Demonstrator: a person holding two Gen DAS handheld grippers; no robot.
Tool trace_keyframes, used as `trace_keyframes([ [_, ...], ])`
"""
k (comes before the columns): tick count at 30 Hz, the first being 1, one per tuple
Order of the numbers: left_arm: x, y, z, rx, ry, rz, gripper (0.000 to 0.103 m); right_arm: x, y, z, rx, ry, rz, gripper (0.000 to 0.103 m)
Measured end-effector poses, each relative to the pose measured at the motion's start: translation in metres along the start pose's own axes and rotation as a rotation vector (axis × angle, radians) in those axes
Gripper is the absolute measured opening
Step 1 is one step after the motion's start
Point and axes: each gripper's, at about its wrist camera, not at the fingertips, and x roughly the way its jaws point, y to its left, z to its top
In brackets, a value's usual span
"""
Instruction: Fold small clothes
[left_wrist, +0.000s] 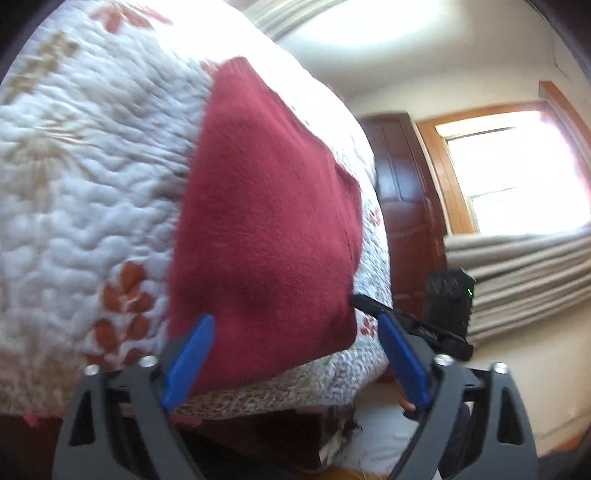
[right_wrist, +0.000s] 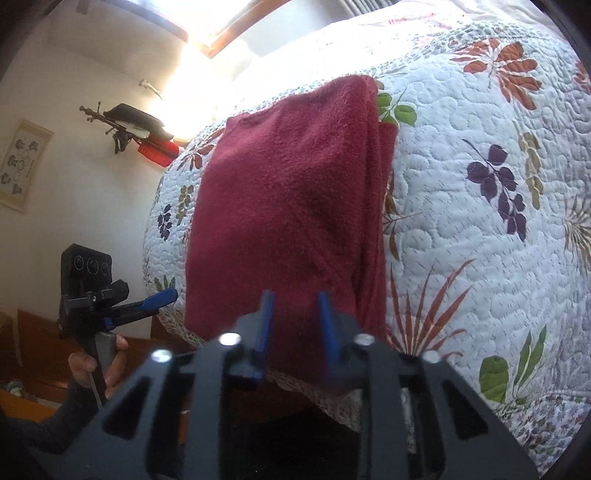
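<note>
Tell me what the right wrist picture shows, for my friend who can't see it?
A folded dark red fleecy garment lies on a white quilted bedspread with leaf prints. The right gripper, blue-fingered, points at its near edge, open.

Bare quilt (right_wrist: 461, 192) lies open on both sides of the folded red garment (right_wrist: 291, 199); nothing else blocks it.
</note>
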Motion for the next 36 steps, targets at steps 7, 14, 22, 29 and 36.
trace_keyframes([
  [7, -0.056, -0.022, -0.051, 0.068, -0.104, 0.177, 0.099, -0.042, 0.014, -0.053, 0.031, -0.036, -0.147, 0.090],
  [14, -0.131, -0.121, -0.099, 0.242, -0.161, 0.384, 0.099, -0.137, 0.135, -0.107, -0.240, -0.269, -0.439, 0.099],
  [22, -0.175, -0.178, -0.145, 0.347, -0.244, 0.546, 0.099, -0.180, 0.182, -0.136, -0.148, -0.294, -0.497, 0.100],
  [29, -0.193, -0.195, -0.171, 0.381, -0.255, 0.534, 0.099, -0.191, 0.211, -0.157, -0.172, -0.337, -0.556, 0.100],
  [36, -0.200, -0.197, -0.183, 0.396, -0.241, 0.516, 0.099, -0.192, 0.221, -0.166, -0.196, -0.347, -0.579, 0.100],
])
